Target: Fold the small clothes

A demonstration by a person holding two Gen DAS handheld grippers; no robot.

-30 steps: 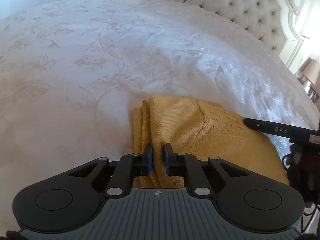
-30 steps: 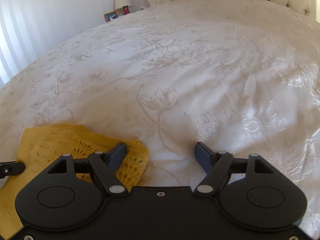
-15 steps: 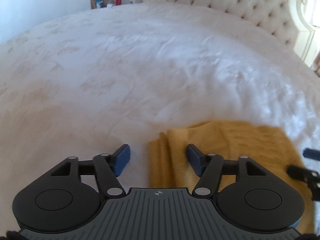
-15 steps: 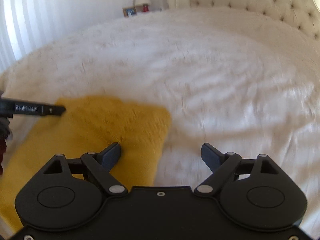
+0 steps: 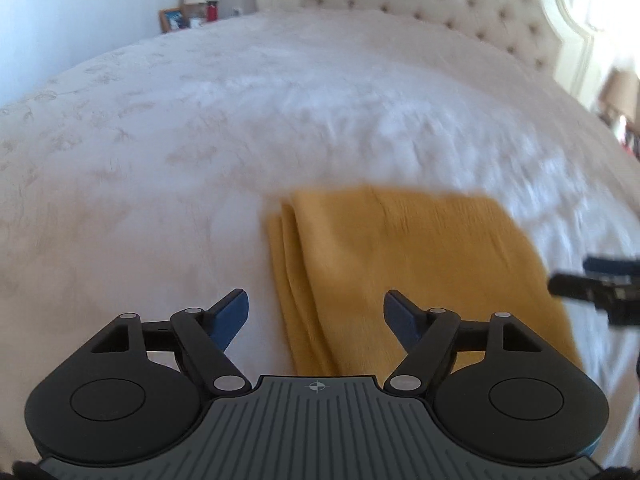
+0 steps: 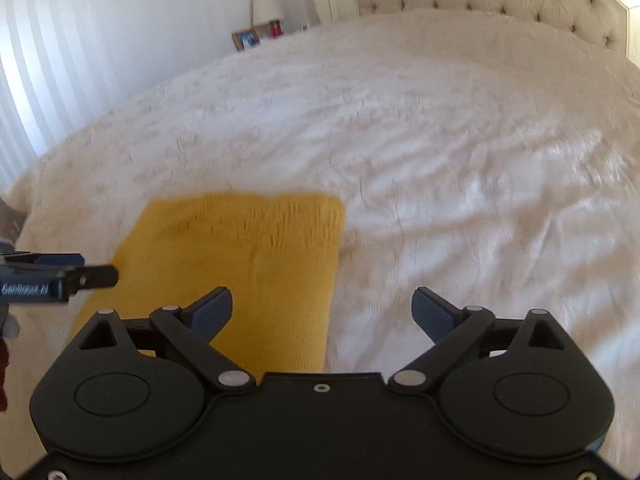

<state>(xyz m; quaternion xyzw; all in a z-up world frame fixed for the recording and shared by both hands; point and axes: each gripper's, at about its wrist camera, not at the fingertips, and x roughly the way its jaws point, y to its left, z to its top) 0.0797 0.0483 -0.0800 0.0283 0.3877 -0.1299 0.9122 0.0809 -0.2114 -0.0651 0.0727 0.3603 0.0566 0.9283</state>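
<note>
A yellow knit garment [image 5: 400, 248] lies folded into a flat rectangle on the white bedspread [image 5: 200, 140]. My left gripper [image 5: 315, 298] hovers open above the garment's stacked left edge and touches none of it. In the right wrist view the same garment [image 6: 240, 248] sits low and left. My right gripper [image 6: 322, 292] hangs above its right edge, its jaws opening wide with no cloth pinched. Each gripper shows in the other's view: the right one [image 5: 592, 284] at the far right, the left one [image 6: 60, 278] at the far left.
A tufted cream headboard [image 5: 440, 12] stands at the far end of the bed. A nightstand with a lamp and a picture frame [image 5: 176, 18] sits by the far left corner. Another lamp [image 5: 620, 92] stands at the right side.
My left gripper let go of the garment's folded edge and opened wide. The right gripper opened further. Both drew back from the garment, which now lies flat as a rectangle.
</note>
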